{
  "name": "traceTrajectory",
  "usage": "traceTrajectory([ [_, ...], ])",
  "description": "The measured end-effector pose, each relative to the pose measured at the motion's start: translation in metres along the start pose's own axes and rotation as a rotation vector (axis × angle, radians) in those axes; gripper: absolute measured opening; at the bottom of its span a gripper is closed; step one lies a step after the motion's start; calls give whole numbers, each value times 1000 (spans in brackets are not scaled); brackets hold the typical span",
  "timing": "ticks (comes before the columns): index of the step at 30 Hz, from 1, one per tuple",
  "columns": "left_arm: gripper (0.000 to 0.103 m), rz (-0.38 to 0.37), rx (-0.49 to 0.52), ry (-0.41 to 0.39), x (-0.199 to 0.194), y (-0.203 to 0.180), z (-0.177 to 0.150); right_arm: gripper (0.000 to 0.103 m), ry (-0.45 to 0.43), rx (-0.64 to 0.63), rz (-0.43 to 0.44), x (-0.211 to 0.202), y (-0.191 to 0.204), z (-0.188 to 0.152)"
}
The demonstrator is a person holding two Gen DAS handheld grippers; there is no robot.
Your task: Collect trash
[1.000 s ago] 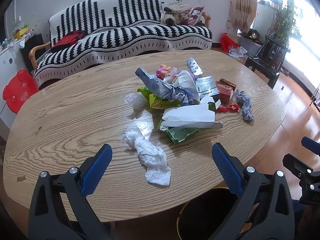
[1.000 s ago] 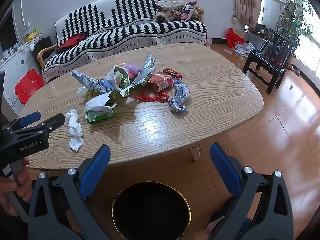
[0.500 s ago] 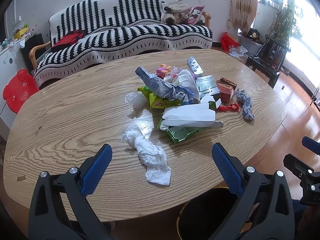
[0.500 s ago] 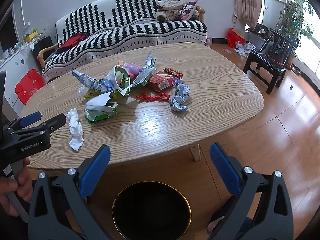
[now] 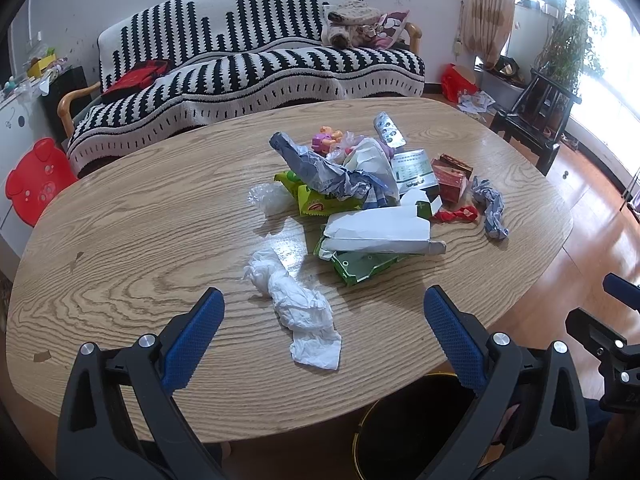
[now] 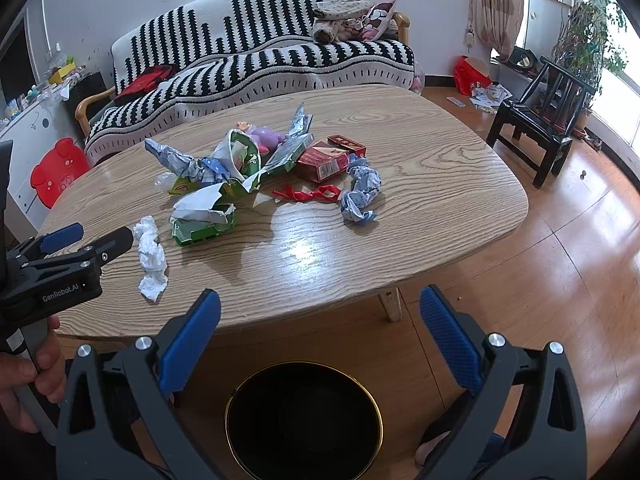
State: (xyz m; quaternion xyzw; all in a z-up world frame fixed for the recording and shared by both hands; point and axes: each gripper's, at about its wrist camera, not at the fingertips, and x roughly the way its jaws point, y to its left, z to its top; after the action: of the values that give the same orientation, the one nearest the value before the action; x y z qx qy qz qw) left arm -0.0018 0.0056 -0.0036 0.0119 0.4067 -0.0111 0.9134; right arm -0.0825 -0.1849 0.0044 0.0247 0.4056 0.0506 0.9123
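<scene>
A crumpled white tissue lies on the wooden table just ahead of my open, empty left gripper; it also shows in the right wrist view. Behind it is a pile of trash: a white and green carton, crumpled blue paper, a red box, a red ribbon, wrappers. My right gripper is open and empty, off the table's front edge above a black bin on the floor.
A striped sofa stands behind the table. A black chair and plants are at the right. A red pig stool is at the left. The bin's rim sits under the table's front edge.
Nothing has clearly changed; both grippers stay open and almost still, with only a slight drift of the views.
</scene>
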Motion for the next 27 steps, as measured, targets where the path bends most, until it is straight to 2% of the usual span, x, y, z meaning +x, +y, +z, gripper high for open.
traceTrajectory([
  [27, 97, 2, 0, 1, -1, 0, -1, 96, 4, -2, 2, -1, 2, -1],
])
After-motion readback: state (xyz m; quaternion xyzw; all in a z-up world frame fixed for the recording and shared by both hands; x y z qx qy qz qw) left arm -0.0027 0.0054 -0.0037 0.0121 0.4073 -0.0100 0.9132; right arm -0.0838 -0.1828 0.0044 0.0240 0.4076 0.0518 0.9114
